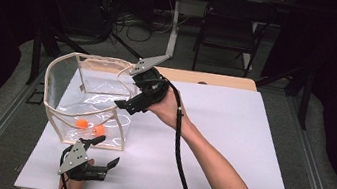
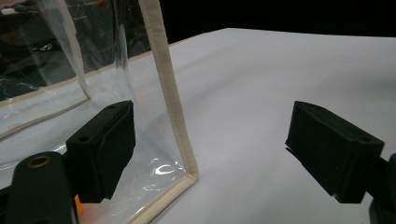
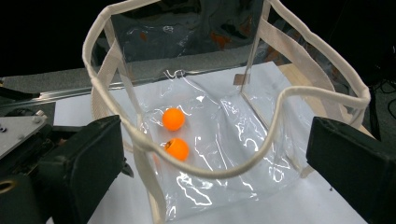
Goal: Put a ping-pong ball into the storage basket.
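Observation:
A clear plastic bag point(image 1: 68, 110) with cream trim stands open on the left half of the table. Two orange balls point(image 1: 82, 123) point(image 1: 99, 129) lie on its bottom, near the front wall. My right gripper point(image 1: 127, 106) hovers over the bag's right rim, jaws open and empty. In the right gripper view both balls point(image 3: 173, 118) point(image 3: 178, 149) lie below the sagging rim point(image 3: 327, 51), between the wide jaws point(image 3: 215, 172). My left gripper point(image 1: 107, 150) rests low by the table's front edge, open. The bag's front corner trim point(image 2: 170, 93) stands between its jaws point(image 2: 210, 149), nearer the left one, untouched.
A white sheet point(image 1: 231, 134) covers the tabletop, bare to the right of the bag. Behind the table stand a dark chair point(image 1: 229, 28) and a white desk leg point(image 1: 172, 29), with cables on the floor. The right gripper's black cable point(image 1: 179, 162) runs along the forearm.

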Motion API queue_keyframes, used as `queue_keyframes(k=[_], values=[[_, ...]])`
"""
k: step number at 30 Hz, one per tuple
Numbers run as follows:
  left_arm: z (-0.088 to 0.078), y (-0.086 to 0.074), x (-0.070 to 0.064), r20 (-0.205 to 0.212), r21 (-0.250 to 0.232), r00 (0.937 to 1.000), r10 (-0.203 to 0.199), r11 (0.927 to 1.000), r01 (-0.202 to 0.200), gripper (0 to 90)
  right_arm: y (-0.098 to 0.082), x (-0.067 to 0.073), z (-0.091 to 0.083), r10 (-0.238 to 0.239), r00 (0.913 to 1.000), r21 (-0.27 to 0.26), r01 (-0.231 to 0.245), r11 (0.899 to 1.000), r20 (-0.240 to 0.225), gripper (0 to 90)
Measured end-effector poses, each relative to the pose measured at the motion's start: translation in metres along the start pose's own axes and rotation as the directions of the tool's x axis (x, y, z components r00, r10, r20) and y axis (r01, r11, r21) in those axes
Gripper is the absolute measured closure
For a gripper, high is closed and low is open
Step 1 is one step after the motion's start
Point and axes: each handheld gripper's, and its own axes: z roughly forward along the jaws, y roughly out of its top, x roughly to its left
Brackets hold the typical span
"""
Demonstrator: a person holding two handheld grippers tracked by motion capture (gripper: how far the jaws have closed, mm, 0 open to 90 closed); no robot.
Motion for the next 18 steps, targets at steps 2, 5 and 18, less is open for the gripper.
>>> queue_keyframes(k=[2,5,18], values=[[-0.001,0.0,0.0,0.0,0.0,1.0,0.0,1.0,0.0,15.7,-0.003,0.0,-0.004,0.0,1.0,-0.001,0.0,1.0,0.001,3.1],[-0.001,0.0,0.0,-0.001,-0.001,1.0,0.003,1.0,-0.003,15.7,-0.007,0.0,-0.01,-0.004,0.9999,0.004,0.004,1.0,0.011,2.9],[-0.001,0.001,-0.002,-0.003,-0.001,1.0,0.004,1.0,-0.004,15.7,-0.027,0.003,-0.038,-0.003,0.999,-0.001,0.003,1.0,0.046,0.8]])
